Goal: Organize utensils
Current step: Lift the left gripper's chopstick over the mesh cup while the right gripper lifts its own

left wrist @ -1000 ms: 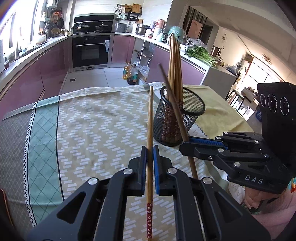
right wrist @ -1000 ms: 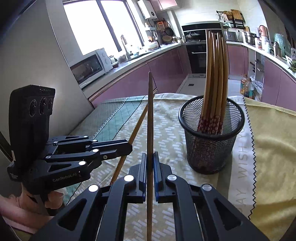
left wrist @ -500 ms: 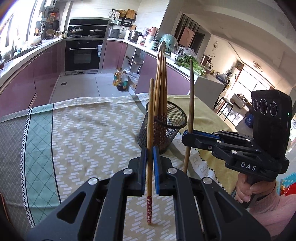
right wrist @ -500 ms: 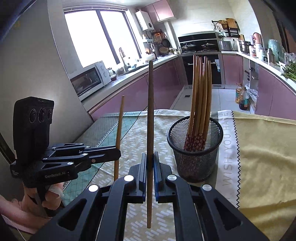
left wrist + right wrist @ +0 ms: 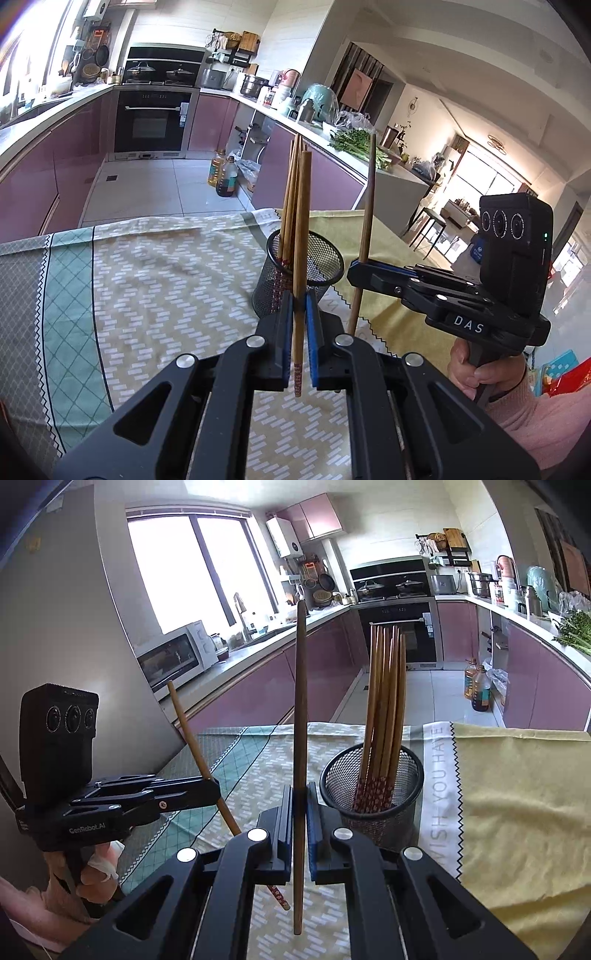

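Note:
My left gripper (image 5: 298,299) is shut on a light wooden chopstick (image 5: 301,221), held nearly upright with its red-patterned end hanging above the cloth. Just behind it stands the black mesh holder (image 5: 328,254) with several chopsticks (image 5: 287,206) in it. My right gripper (image 5: 300,794) is shut on a darker chopstick (image 5: 301,701), also upright, to the left of the mesh holder (image 5: 406,760). Each gripper shows in the other's view: the right gripper (image 5: 352,267) beside the holder with its dark chopstick (image 5: 367,206), and the left gripper (image 5: 216,788) with its slanted chopstick (image 5: 184,720).
A patterned tablecloth (image 5: 155,295) covers the table, with a yellow cloth (image 5: 517,794) over its right part. Beyond the table's far edge are purple kitchen cabinets, an oven (image 5: 151,122) and oil bottles (image 5: 223,177) on the floor. A microwave (image 5: 177,661) sits on the left counter.
Both grippers have risen, each with its chopstick, and the lower ends now hang above the cloth. The right gripper's chopstick swung from a lean to upright.

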Demonstrator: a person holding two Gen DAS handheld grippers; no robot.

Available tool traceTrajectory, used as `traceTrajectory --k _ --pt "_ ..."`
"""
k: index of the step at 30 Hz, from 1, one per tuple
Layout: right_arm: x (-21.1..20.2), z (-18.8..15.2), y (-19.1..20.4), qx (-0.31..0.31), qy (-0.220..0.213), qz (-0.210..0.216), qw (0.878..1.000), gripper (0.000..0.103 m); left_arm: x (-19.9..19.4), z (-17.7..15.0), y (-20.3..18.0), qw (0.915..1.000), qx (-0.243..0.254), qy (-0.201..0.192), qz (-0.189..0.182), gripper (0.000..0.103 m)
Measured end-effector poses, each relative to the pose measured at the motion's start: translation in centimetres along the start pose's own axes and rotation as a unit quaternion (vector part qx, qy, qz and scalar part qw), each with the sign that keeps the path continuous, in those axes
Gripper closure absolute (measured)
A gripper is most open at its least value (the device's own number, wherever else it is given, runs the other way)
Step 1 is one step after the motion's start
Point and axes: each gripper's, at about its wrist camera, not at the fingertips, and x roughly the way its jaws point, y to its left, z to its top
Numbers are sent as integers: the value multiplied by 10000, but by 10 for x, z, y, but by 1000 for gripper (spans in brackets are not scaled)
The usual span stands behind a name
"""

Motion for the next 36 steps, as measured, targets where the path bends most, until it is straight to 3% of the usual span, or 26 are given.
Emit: traceTrajectory --k 36 --pt "-11 41 -7 -109 -520 -111 9985 97 -10 50 -26 9983 352 -424 -171 95"
